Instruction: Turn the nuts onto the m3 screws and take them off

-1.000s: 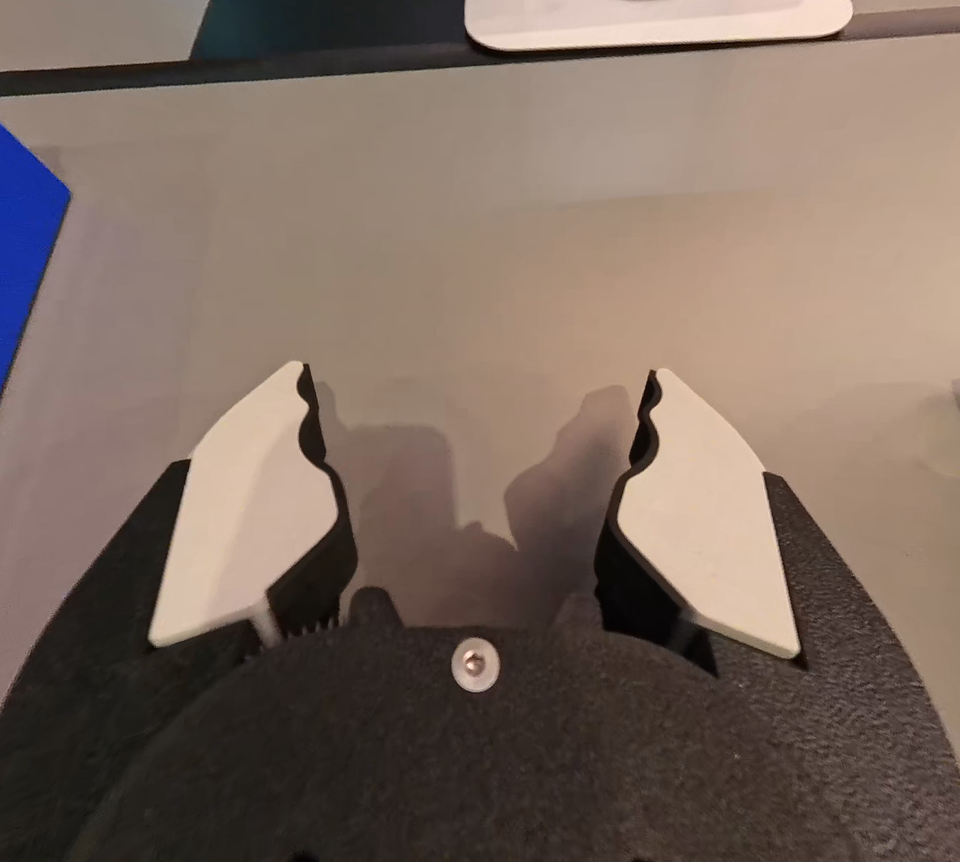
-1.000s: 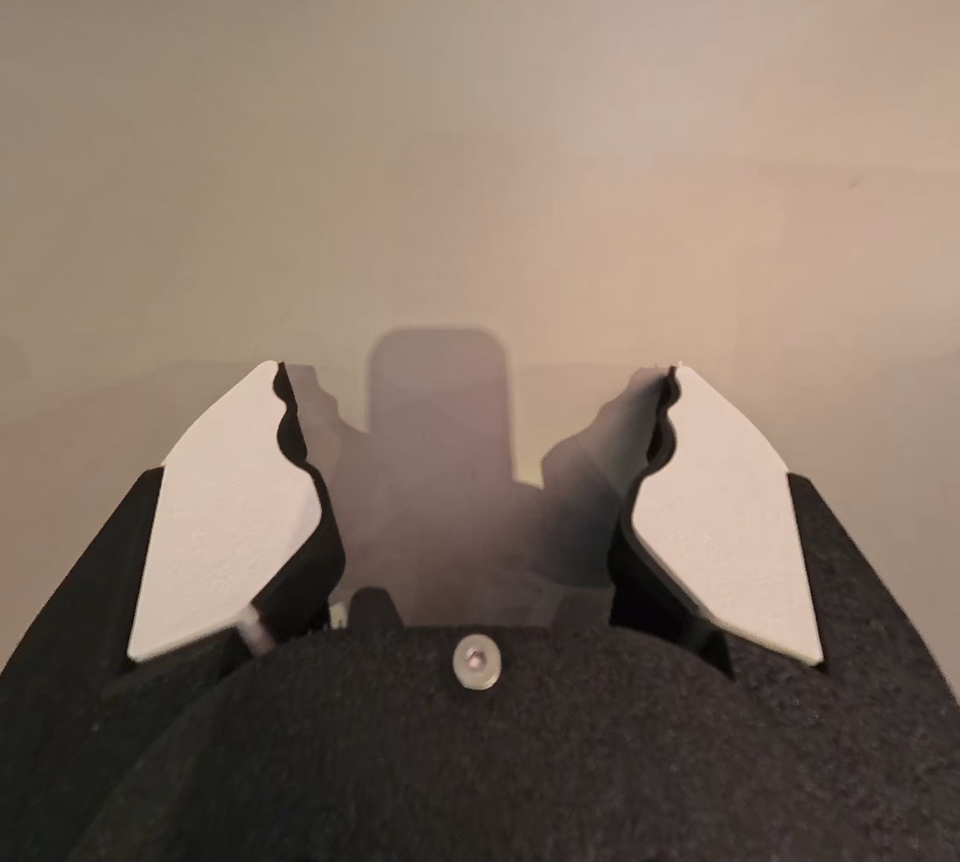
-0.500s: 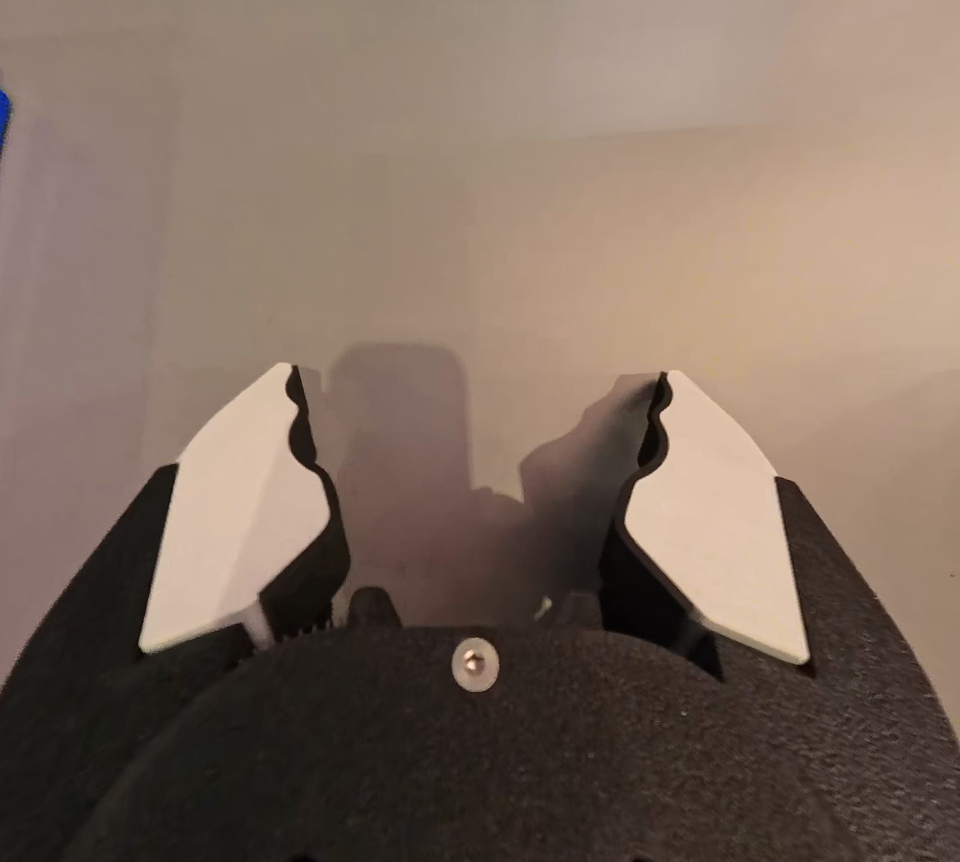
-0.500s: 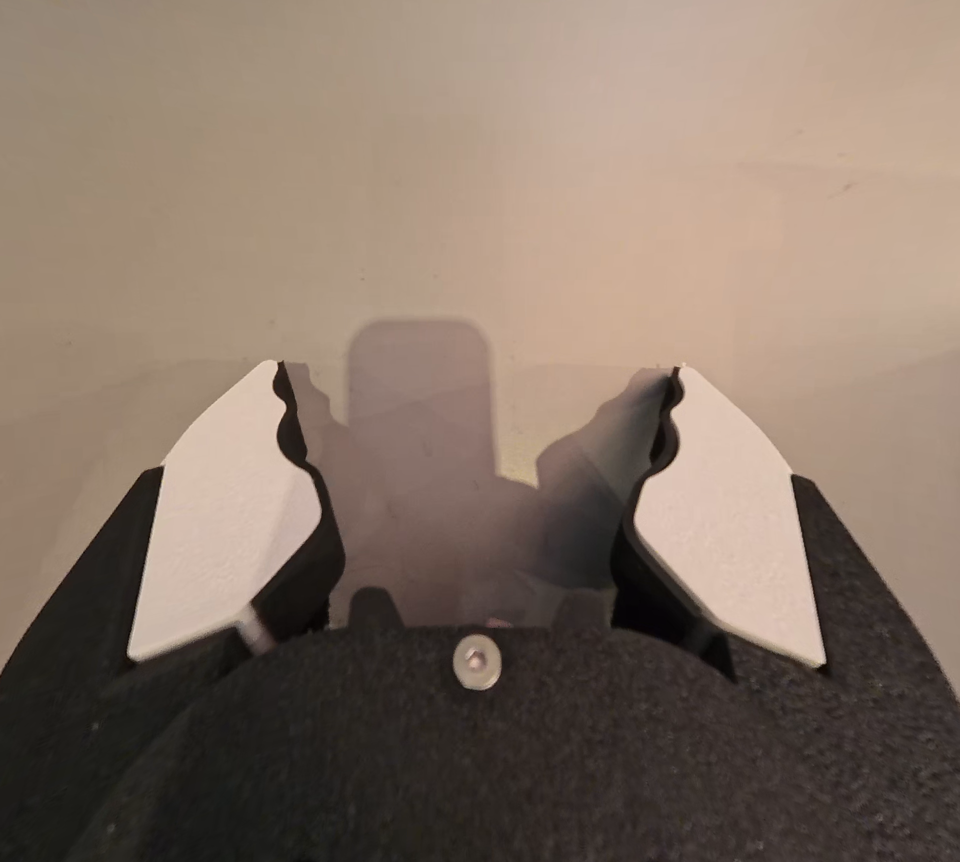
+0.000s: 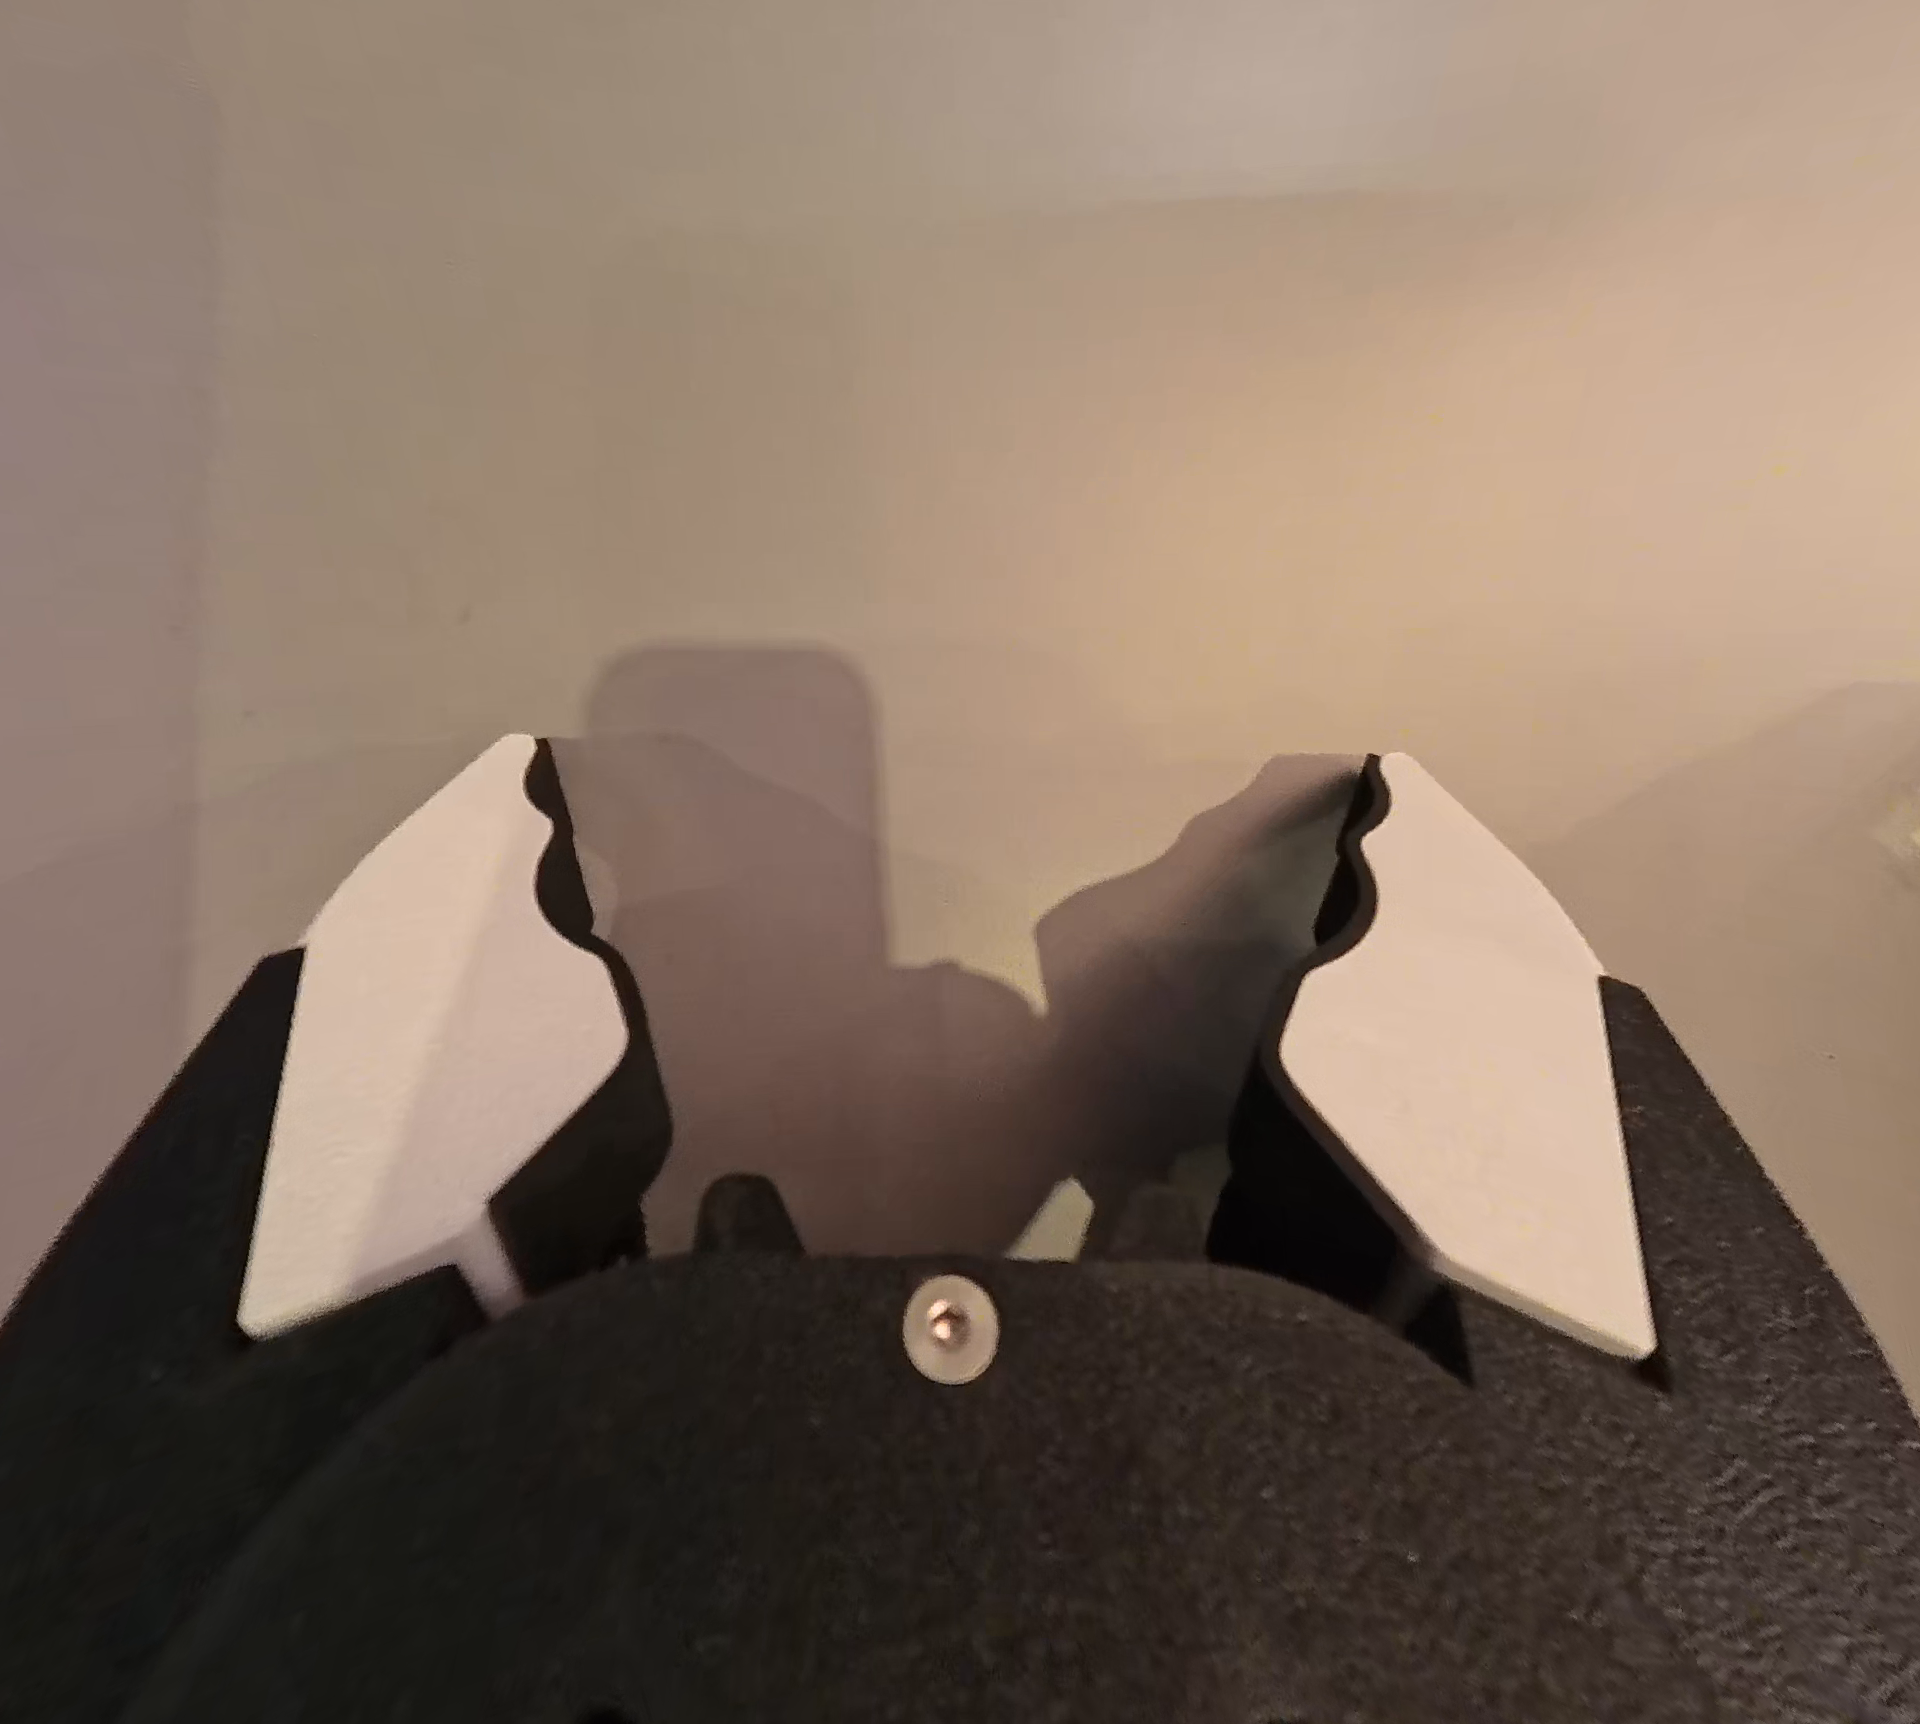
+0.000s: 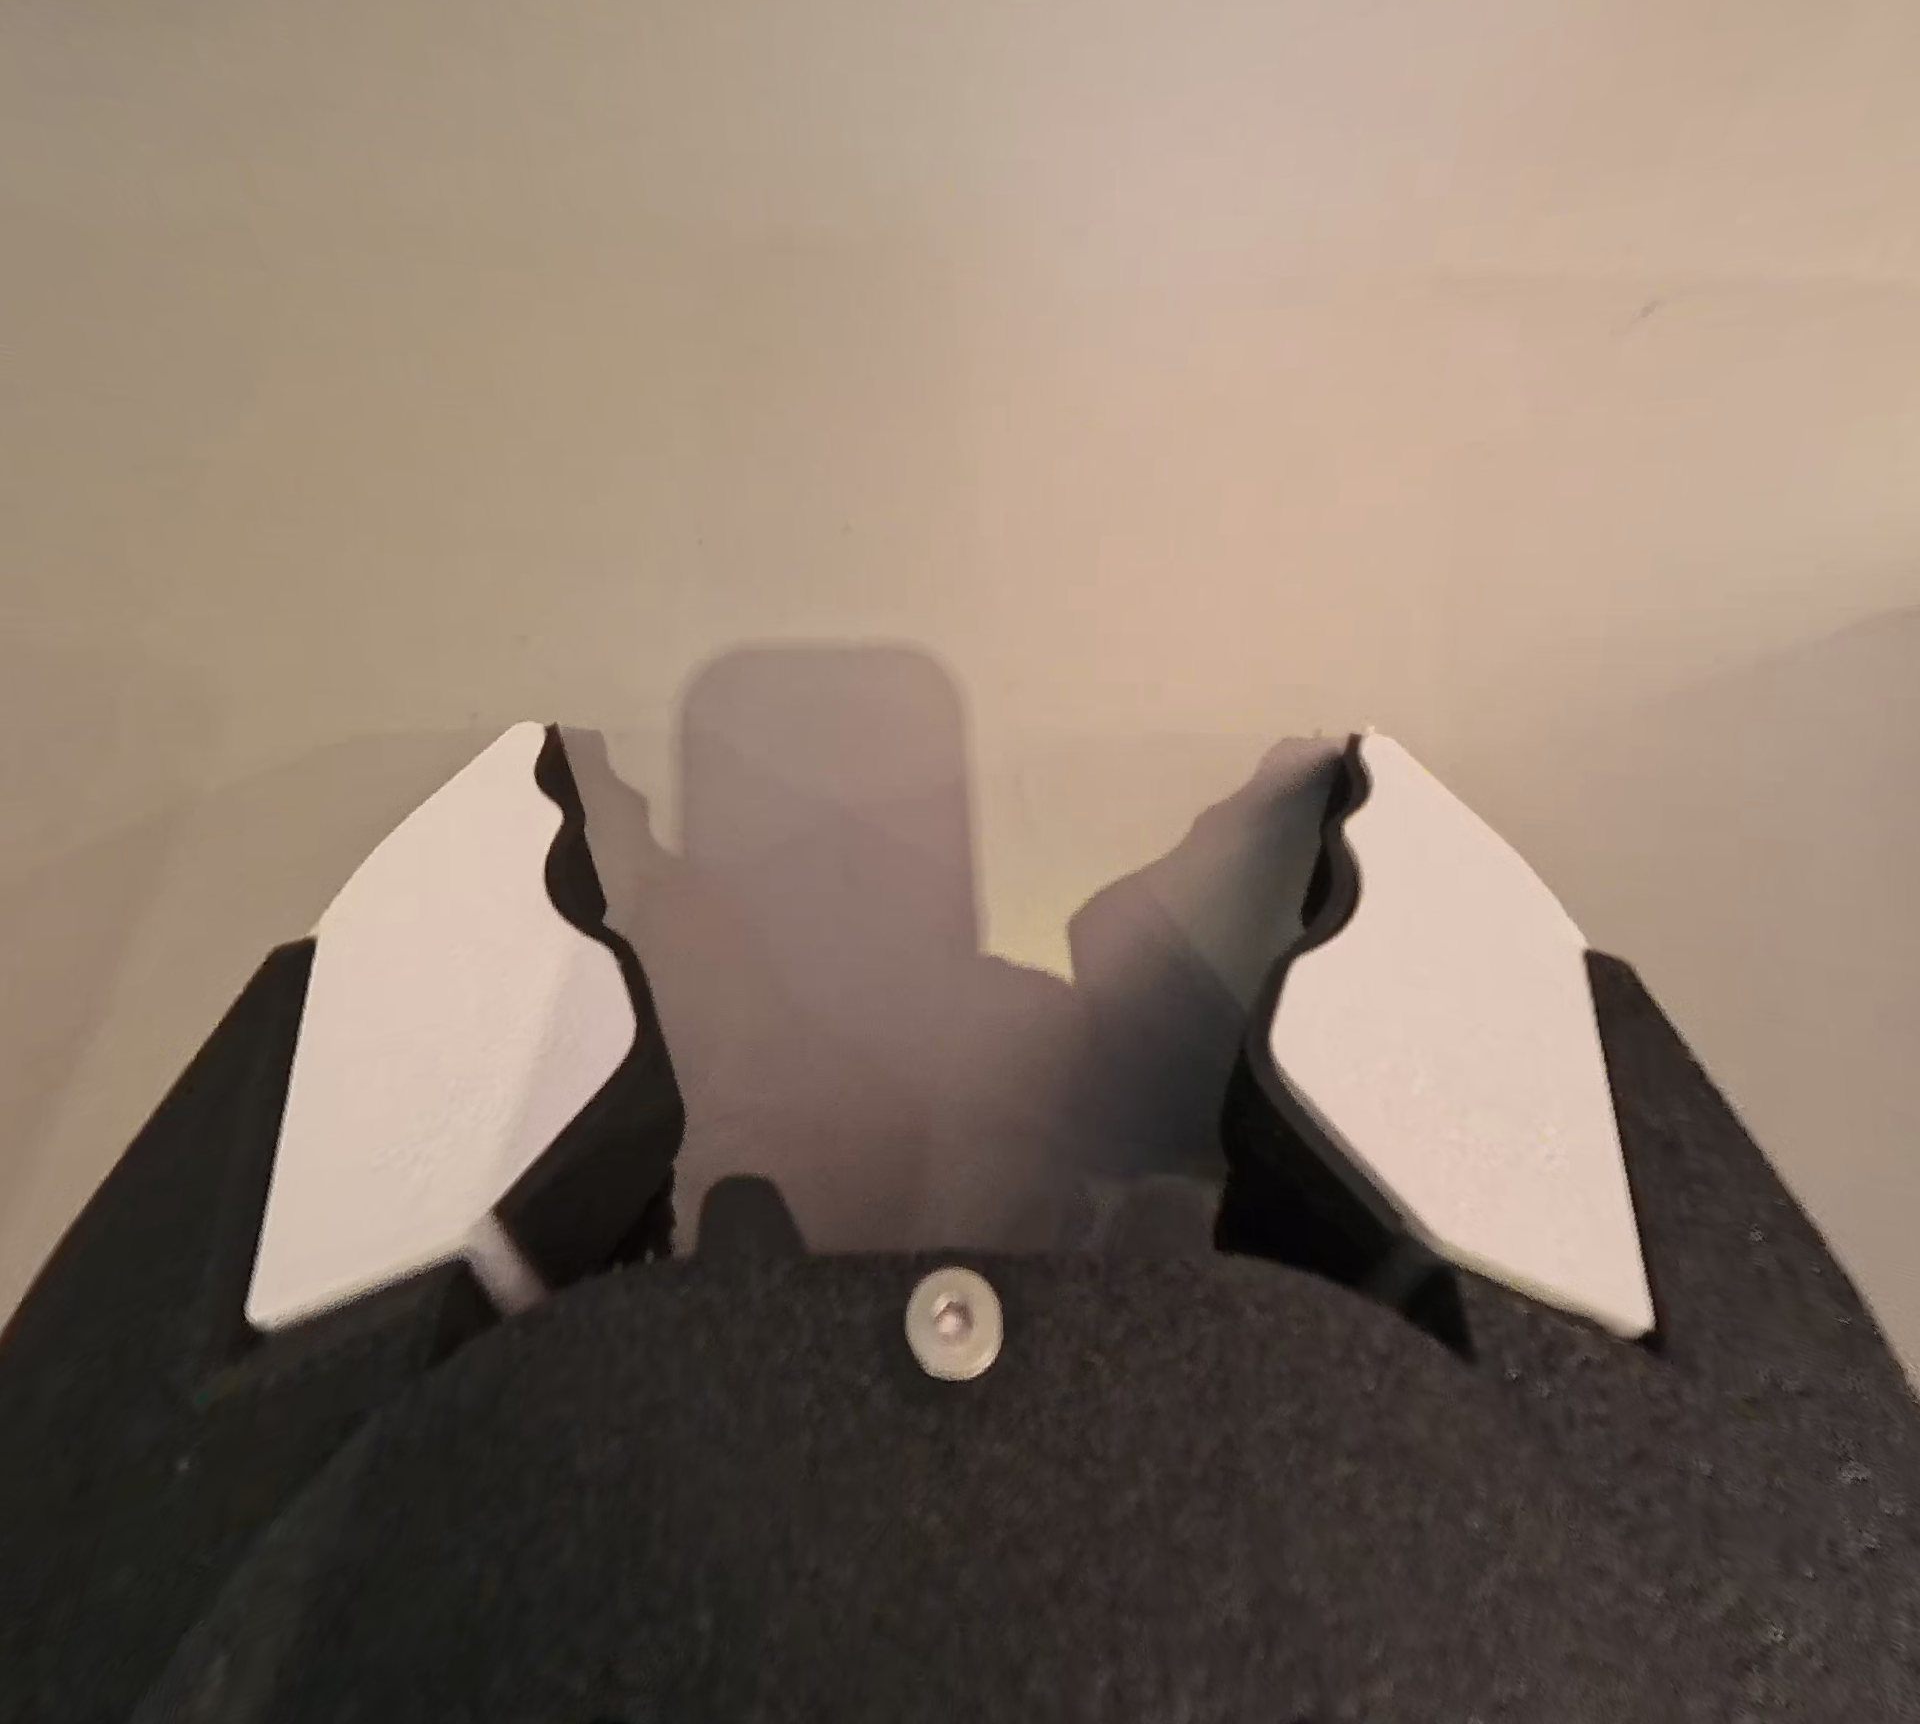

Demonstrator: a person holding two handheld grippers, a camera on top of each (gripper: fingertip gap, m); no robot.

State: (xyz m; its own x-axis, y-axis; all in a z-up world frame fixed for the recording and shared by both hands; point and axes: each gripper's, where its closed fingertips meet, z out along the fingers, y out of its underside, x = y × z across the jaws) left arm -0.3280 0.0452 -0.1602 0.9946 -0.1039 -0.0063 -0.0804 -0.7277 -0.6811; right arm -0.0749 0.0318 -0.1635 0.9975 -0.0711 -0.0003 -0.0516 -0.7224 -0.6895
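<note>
Left gripper [image 5: 956,755]: white-faced fingers [image 5: 436,999] with black wavy inner pads spread wide apart, nothing between them. Only smooth matte beige tabletop [image 5: 1039,272] ahead, from 9 through 12 to 3 o'clock.

Right gripper [image 6: 951,739]: fingers [image 6: 1455,999] likewise spread wide, nothing held, over same beige tabletop [image 6: 935,220].

No graspable object visible in either view, so no judgement possible of weight, stiffness, slipperiness or hold point. Grey rig shadow [image 6: 821,791] fell at 12 o'clock between fingers. Faint pale shape [image 5: 1896,827] at 3 o'clock edge, too blurred to tell.
</note>
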